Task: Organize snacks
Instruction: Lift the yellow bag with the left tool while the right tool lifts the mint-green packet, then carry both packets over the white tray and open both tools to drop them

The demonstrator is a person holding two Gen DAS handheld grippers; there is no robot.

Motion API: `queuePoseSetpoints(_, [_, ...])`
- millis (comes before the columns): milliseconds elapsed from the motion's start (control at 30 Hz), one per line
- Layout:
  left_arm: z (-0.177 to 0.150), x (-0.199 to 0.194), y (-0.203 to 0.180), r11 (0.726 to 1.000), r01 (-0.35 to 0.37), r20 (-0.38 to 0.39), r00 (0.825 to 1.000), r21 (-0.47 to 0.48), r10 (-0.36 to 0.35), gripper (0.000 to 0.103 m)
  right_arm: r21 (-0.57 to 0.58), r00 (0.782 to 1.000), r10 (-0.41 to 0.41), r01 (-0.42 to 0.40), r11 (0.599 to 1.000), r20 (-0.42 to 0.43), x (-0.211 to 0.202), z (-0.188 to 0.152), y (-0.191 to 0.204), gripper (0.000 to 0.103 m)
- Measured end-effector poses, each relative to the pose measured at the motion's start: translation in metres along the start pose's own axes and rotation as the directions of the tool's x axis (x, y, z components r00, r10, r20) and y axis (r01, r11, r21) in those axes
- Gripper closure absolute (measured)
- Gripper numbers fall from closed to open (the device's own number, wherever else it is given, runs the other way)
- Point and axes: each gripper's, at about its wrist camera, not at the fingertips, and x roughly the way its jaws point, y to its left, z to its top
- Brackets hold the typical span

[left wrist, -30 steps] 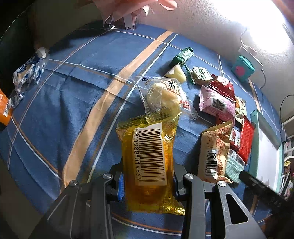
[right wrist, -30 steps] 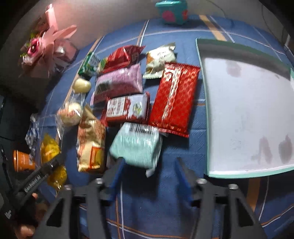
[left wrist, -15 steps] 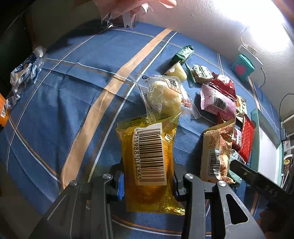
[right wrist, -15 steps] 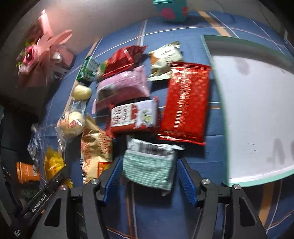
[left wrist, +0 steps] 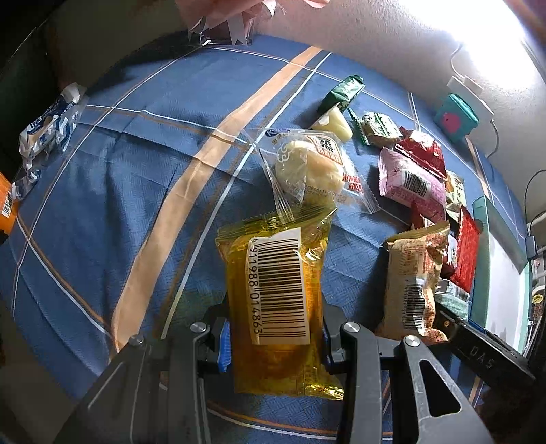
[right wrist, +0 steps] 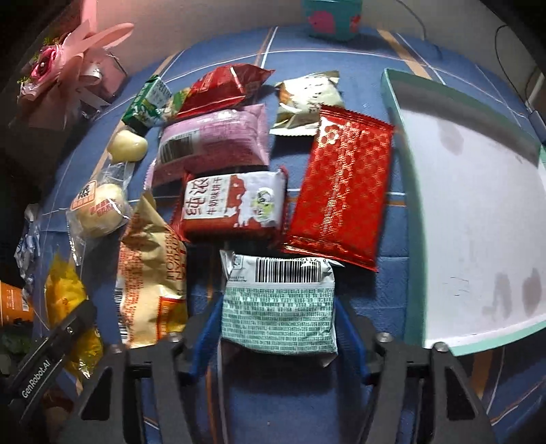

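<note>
Blue cloth (left wrist: 119, 191): both grippers point steeply down; left gripper (left wrist: 273, 341) jaws pinch yellow packet (left wrist: 276, 293), right gripper (right wrist: 278, 328) jaws closing around mint packet (right wrist: 278, 307).

A home is suggested. The tabletop (left wrist: 112, 191) is covered with a blue cloth crossed by tan and white stripes, as in a living or dining room. A pink ribbon bouquet (right wrist: 65, 65) is set against the plain wall at ten o'clock in the right wrist view. A small teal box (right wrist: 332, 15) is seen at twelve o'clock, and a white charging cable (left wrist: 471, 85) runs along the wall at two o'clock in the left wrist view.
</note>
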Motion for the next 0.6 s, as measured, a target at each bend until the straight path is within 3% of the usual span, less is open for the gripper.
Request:
queuePoseSetpoints(333, [0.002, -0.003, -0.003, 0.999, -0.045, 0.022, 0.999, -0.011, 0.045, 0.063, 0.021, 0.995, 0.095, -0.095, 0.995, -0.003, -0.026, -0.007, -0.020, 0.044])
queuePoseSetpoints(600, [0.015, -0.034, -0.011, 0.999, -0.054, 0.086, 0.995, -0.002, 0.054, 0.063, 0.009, 0.978, 0.176, -0.178, 0.984, 0.108, -0.083, -0.004, -0.027, 0.044])
